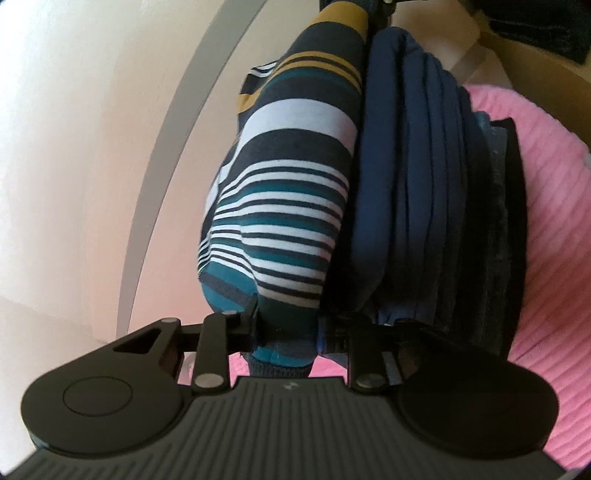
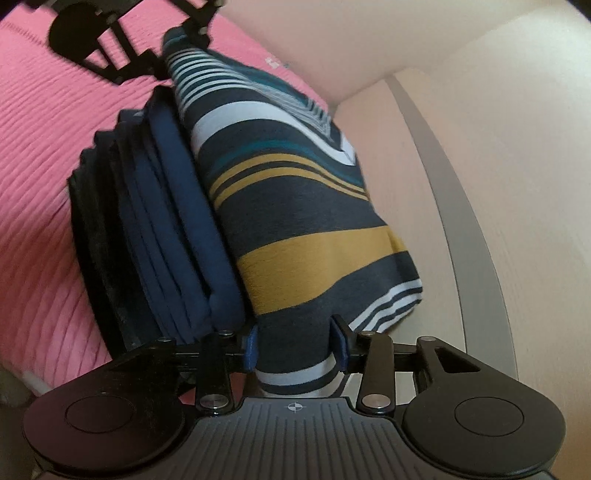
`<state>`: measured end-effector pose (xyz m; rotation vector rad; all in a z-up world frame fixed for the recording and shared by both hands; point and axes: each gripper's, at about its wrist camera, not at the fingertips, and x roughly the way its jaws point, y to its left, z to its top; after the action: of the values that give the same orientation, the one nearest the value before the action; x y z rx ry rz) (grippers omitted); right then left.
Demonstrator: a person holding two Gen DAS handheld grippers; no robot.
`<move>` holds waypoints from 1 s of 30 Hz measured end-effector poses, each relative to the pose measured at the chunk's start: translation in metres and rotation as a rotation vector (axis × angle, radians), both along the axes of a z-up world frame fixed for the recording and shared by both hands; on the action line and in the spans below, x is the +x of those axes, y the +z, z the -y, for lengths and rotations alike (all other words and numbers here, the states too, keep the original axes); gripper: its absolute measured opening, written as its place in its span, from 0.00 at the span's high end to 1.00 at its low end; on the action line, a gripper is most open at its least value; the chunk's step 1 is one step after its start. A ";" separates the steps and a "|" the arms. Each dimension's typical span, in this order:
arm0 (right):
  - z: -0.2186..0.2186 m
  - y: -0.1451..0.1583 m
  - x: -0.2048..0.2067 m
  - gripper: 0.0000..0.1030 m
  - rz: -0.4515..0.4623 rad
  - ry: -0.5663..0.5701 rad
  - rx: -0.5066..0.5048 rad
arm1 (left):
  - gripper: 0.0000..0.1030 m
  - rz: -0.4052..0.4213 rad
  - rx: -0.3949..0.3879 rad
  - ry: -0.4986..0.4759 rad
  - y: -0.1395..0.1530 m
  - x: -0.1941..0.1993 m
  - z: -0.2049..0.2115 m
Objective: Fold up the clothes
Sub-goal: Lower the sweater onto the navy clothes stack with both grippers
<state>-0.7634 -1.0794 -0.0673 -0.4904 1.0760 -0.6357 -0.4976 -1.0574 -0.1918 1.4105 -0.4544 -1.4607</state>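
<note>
The left gripper (image 1: 286,332) is pointing forward and somewhat downward along the length of a folded striped garment (image 1: 295,192), its jaws standing narrowly apart and pinching one end of the cloth, which is bunching up between the pads. At the opposite end the right gripper (image 2: 297,343) is tilting down in the same way, facing back toward the left one, and its blue-padded fingers (image 2: 252,345) are clamping the other end of the striped garment (image 2: 295,206) at a slightly wider gap, with the fabric filling the space between them. In the right wrist view the left gripper (image 2: 184,27) is showing at the far end as a dark, blurred shape gripping the cloth. The striped garment is lying stretched between the two tools, pressed against the top of a stack of folded dark blue clothes (image 1: 424,192), which is sitting on a pink ribbed blanket (image 1: 561,221). A pale cream wall (image 2: 498,92) is standing beyond the striped piece.
</note>
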 end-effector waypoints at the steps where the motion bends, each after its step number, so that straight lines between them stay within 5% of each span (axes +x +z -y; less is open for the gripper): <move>1: -0.001 -0.002 -0.002 0.61 -0.001 0.002 0.001 | 0.78 -0.017 0.006 0.013 0.004 0.000 0.001; 7: -0.002 -0.007 0.002 0.60 0.000 -0.007 0.011 | 0.64 -0.169 0.081 0.043 0.033 0.010 -0.025; 11: -0.001 -0.005 0.001 0.53 0.020 -0.029 0.020 | 0.64 -0.432 0.090 0.156 0.087 0.036 -0.037; 16: -0.006 0.002 0.001 0.51 0.028 -0.054 0.043 | 0.64 -0.704 0.045 0.282 0.117 0.034 0.020; 19: -0.010 0.013 -0.005 0.49 0.049 -0.081 0.078 | 0.66 -0.800 0.118 0.353 0.125 0.038 0.053; 21: -0.010 0.031 -0.015 0.49 0.124 -0.127 0.124 | 0.70 -0.791 0.184 0.383 0.111 0.033 0.068; 25: -0.001 0.083 -0.031 0.49 0.436 -0.199 0.211 | 0.73 -0.820 0.197 0.393 0.104 0.030 0.068; 30: 0.049 0.079 -0.012 0.49 0.672 -0.316 0.452 | 0.73 -0.846 0.193 0.420 0.096 0.029 0.062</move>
<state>-0.7753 -1.1286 0.0118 0.2866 0.6187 -0.7342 -0.4686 -1.1194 -0.0962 0.8296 0.4956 -1.6030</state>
